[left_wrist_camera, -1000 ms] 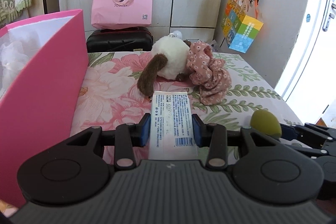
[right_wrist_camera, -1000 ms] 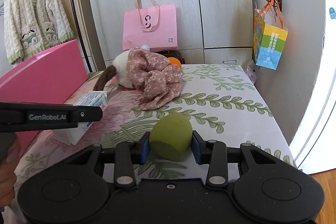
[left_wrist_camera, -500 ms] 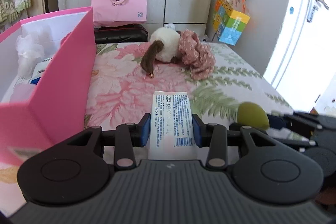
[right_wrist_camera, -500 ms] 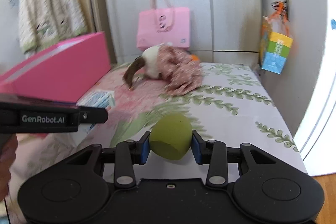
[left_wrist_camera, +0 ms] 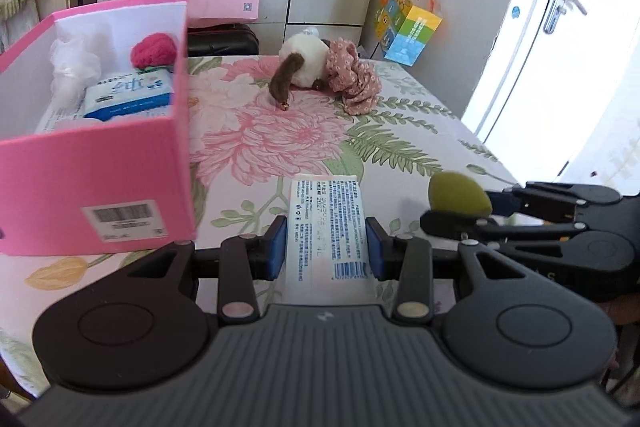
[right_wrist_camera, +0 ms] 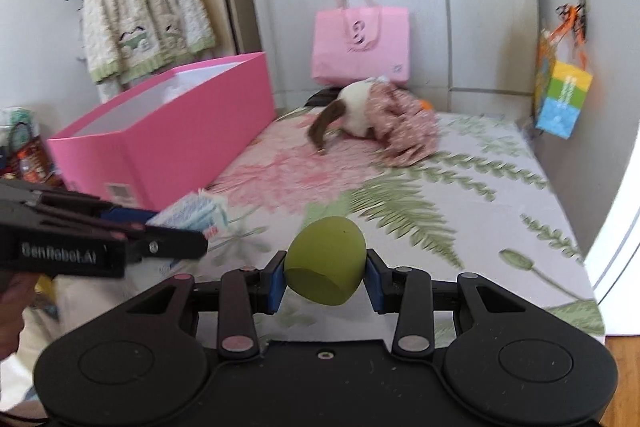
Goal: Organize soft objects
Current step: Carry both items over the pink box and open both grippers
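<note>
Bed with floral pink-and-green sheet; open pink cardboard box at its left edge. Left gripper clamps white printed tissue pack above the sheet, beside box. Right gripper clamps olive-green egg-shaped sponge above sheet.

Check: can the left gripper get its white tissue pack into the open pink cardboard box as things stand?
Probably yes. The left gripper holds the tissue pack; the pink box is open-topped, with room at the near end.
</note>
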Tool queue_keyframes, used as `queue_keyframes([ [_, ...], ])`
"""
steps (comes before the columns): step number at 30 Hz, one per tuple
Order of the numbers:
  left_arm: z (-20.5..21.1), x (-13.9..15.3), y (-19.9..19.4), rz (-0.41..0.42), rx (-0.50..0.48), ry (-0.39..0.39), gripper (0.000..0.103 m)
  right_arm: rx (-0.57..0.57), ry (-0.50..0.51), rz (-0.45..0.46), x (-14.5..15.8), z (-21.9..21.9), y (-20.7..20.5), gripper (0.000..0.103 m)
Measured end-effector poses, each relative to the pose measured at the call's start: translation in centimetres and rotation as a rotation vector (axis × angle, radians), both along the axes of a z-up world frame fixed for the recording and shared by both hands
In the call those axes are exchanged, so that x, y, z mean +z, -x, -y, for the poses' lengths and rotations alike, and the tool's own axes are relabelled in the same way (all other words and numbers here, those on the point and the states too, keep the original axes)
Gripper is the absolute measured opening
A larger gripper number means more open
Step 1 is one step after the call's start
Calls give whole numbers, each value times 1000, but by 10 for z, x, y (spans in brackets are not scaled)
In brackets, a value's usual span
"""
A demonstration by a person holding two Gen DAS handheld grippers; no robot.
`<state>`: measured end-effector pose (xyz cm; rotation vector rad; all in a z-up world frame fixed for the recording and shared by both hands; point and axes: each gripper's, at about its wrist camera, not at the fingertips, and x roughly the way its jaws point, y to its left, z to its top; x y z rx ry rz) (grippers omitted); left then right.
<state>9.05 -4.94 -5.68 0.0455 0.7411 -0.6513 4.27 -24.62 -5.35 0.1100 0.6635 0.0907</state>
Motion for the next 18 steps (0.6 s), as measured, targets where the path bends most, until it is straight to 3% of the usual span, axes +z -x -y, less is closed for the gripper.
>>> queue_keyframes([
  [8, -42, 27, -2, -58, -75, 2, 39, 182, 57, -11, 38, -29, 6, 45],
  [18, -98, 82, -2, 10, -46, -40, 39, 397, 46, 38, 100, -66, -9, 45],
])
